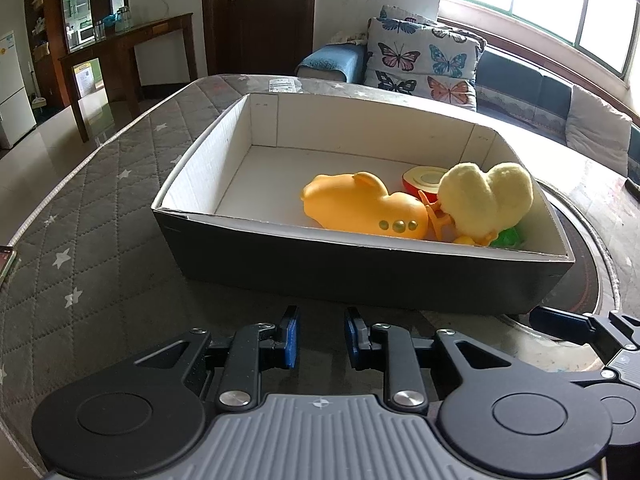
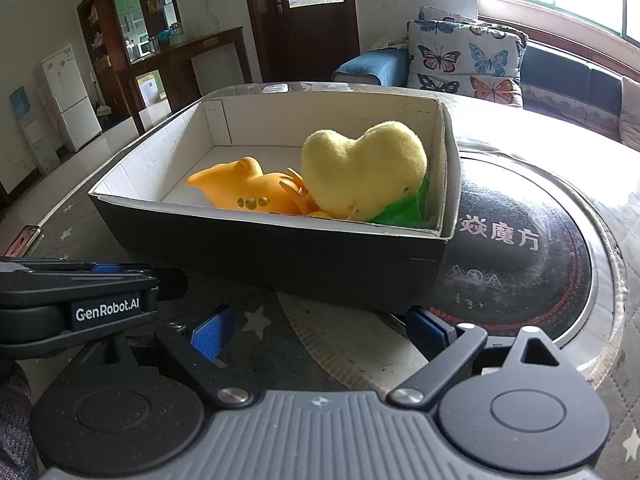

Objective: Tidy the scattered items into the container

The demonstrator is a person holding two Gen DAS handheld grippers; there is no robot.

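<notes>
a: since both claws sit low in front of the box with nothing between their pads, what do you think can go wrong from here?

b: mostly a bump. the left claw has its pads a little apart and empty, just short of the box's dark front wall. the right claw is spread wide, also empty, near the same wall. push either one forward and i'd guess it shoves the box across the quilted worktop.

a: and the toys?

b: all inside, crowded at the right end: the orange rubber toy, the yellow plush leaning on it, a red round piece behind, something green underneath. the plush stands above the rim, so a knock to the box could tip it out.

a: anything left out?

b: none that i can see on the worktop, apart from a phone at the left edge, and i can't tell whether that counts. the box also partly sits on the round dark plate, so it may slide unevenly.
</notes>
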